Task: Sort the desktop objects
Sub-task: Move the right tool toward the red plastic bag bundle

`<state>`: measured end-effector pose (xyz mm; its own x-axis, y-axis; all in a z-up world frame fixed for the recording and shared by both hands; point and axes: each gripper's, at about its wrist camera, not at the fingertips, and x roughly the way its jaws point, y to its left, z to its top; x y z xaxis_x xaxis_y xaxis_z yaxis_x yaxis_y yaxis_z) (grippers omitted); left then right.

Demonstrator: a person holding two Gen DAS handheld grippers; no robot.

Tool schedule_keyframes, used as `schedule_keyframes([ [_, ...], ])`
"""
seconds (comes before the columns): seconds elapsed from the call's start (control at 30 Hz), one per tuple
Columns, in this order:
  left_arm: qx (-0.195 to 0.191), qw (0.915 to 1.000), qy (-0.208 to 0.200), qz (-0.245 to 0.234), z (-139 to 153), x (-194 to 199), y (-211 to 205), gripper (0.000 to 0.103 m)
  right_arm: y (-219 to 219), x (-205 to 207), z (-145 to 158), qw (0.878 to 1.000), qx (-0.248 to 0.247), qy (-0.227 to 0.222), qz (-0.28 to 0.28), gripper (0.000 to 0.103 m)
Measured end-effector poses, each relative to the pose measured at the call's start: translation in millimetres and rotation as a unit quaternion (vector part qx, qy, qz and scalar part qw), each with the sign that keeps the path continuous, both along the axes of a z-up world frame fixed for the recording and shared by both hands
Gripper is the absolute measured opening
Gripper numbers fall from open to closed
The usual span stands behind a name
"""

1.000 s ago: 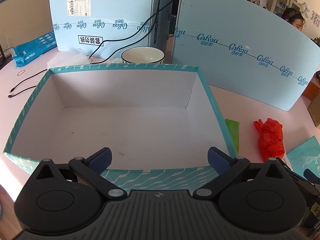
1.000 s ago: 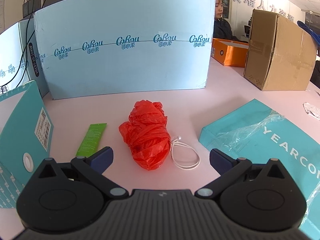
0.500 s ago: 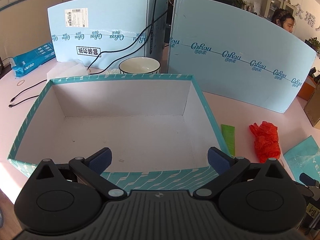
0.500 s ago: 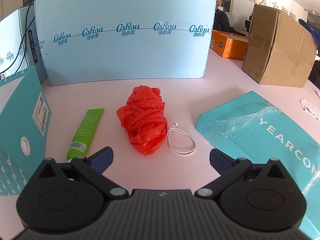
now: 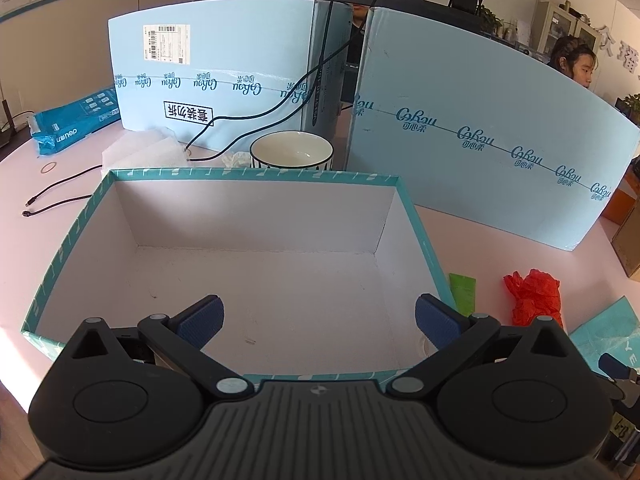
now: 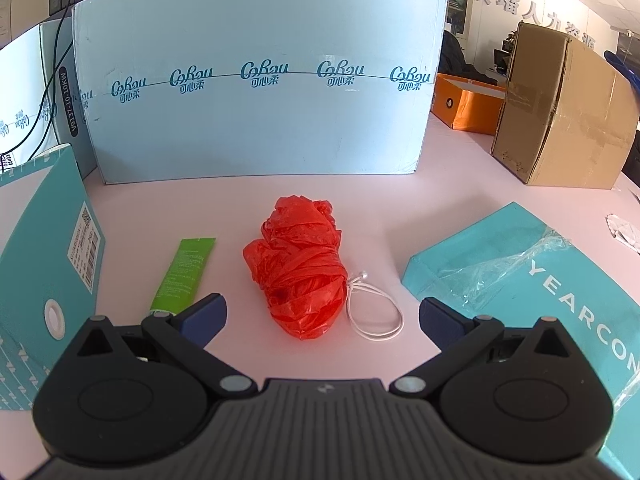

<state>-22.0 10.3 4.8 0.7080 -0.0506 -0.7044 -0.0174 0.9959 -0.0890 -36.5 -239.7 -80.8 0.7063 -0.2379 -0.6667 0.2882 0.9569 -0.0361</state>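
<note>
Teal card with white inside, the open box (image 5: 248, 280) is sitting at the left of the pink table (image 6: 460, 208) under your left claw (image 5: 318, 320), and nothing is showing in it. It is looking light but stiff; a sticker with a barcode is showing on its outer wall, too small to read. The teal lid (image 6: 552, 280) at the right, reading "YEARCON" as far as the frame shows, is lying under loose clear film that is likely to slip.

The red plastic bag (image 6: 298, 276), bunched and knotted, is lying straight ahead of your right claw (image 6: 322, 318): soft, nearly weightless, so pinch it across the thick middle. The green tube (image 6: 186, 272) is lying just left of it, squashy and smooth; its flat crimped far end is offering the surest hold, and its print is illegible. The white cord loop (image 6: 374, 312) is touching the bag's right side, thin and limp.

Both claws are hanging spread wide, holding nothing. Behind, the blue panels are reading "CoRou".
</note>
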Motion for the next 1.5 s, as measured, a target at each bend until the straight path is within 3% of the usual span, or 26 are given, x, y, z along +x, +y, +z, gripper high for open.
schedule_keyframes([
  [0.63, 0.009, 0.9999, 0.006, 0.007, -3, 7, 5, 0.102, -7, 14, -8, 1.0, -0.01, 0.003, -0.008, 0.103],
  [1.5, 0.01, 0.9989, 0.006, 0.045, -1, 8, 20, 0.102, -1, 34, -10, 1.0, 0.021, 0.011, 0.019, 0.103],
])
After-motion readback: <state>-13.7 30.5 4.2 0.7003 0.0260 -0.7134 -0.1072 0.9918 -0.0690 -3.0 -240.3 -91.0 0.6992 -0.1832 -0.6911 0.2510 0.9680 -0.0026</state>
